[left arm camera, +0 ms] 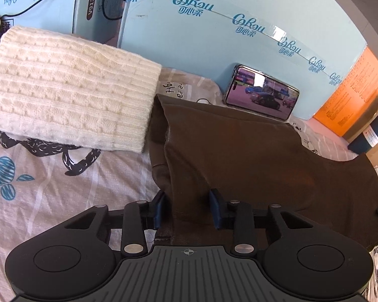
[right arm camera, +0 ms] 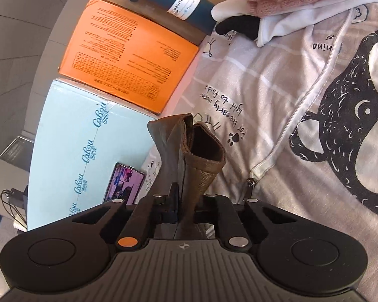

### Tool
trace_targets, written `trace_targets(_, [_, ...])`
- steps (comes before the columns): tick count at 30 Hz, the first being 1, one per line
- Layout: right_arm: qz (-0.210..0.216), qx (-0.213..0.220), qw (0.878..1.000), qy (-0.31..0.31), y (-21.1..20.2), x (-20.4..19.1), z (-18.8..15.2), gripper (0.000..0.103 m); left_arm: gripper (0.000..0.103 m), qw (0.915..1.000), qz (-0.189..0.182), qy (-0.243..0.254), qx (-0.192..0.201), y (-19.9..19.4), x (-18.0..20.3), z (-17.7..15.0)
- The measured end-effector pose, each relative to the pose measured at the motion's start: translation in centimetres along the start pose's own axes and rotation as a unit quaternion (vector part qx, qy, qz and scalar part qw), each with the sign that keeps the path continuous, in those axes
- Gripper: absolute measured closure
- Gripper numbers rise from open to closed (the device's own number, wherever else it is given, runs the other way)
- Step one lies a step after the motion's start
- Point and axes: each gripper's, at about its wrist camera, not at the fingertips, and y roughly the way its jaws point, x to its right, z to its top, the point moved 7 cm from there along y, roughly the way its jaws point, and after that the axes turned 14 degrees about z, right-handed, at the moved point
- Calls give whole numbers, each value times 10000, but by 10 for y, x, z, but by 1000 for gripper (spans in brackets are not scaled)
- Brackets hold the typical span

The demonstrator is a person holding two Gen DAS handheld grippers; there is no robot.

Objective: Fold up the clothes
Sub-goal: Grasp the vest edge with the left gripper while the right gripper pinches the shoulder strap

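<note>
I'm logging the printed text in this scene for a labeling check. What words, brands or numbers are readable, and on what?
"CoRou", repeated along the tape on the light blue carton.
"V9137-10-1…", cut off, on the second blue carton.
"For the early morn… light to find", upside down, on the printed bedsheet.
"…OM BOTTLE", partly hidden, on the dark blue bottle.
Orange box: fine print and table, too small to read.
Phone screen: nothing legible.
</note>
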Motion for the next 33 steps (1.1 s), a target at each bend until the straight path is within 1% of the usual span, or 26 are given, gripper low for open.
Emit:
trace_targets(1, [74,3,10000,-13,-4,-4,0,97,75,10000,29,60,35,-2,0,0])
trace_targets(2, [139,16,9999,-33,-9,-7,-1,98,80,9998,-19,168,44,-6,3,-2])
trace_targets(5, [219,107,9996,-143,-30,-15,0,98,84,9986,-162,493,72,-17,13,-8])
trace_targets(8, [112,292,9993,-224,-58,-13,-1,98,84,9961,-304,817,100,-28,22,-13])
trace_targets(12, [-227,628,9978,-40,-87,7,-4,98,81,9930,-381,1105,176,-29,37,-20])
trace_targets(14, [-347,739,9965,155,-93,19,-5,98,80,9923,-324,1187,168,-27,41,-20])
trace_targets(15, [-384,792,9957,291,-94,23,-6,96,80,9926,-272,1173,158,-26,42,-20])
trace_targets(16, [-418,839,9947,432,-94,28,-7,94,78,9929,-281,1143,159,-27,42,-19])
trace_targets(17, [-447,882,9936,546,-94,31,-8,90,75,9932,-290,1114,160,-27,42,-19])
trace_targets(19, [-491,983,9917,661,-91,36,-6,76,71,9928,-302,1144,175,-28,41,-19])
trace_targets(20, [-497,1031,9909,702,-91,41,-6,61,71,9923,-306,1186,175,-29,41,-19])
trace_targets(21, [-487,1077,9901,753,-92,45,-6,51,71,9924,-318,1173,169,-29,41,-18])
trace_targets(23, [-486,1152,9884,868,-90,49,-5,51,71,9926,-360,1142,183,-29,41,-17])
trace_targets(25, [-534,1133,9884,864,-87,50,-1,52,71,9926,-323,1157,204,-26,42,-16])
trace_targets(26, [-584,1165,9879,839,-86,50,1,56,71,9923,-292,1187,219,-24,43,-16])
trace_targets(27, [-639,1226,9870,814,-85,49,3,68,72,9919,-262,1218,235,-22,44,-16])
trace_targets(28, [-691,1272,9863,791,-85,48,4,75,72,9914,-245,1258,275,-22,46,-15])
trace_targets(29, [-722,1279,9866,715,-85,45,5,85,72,9908,-227,1299,314,-22,48,-15])
trace_targets(31, [-748,1241,9885,428,-83,34,6,90,72,9913,-194,1241,382,-21,49,-12])
trace_targets(33, [-658,1242,9900,133,-83,19,8,95,72,9905,-141,1304,413,-18,51,-11])
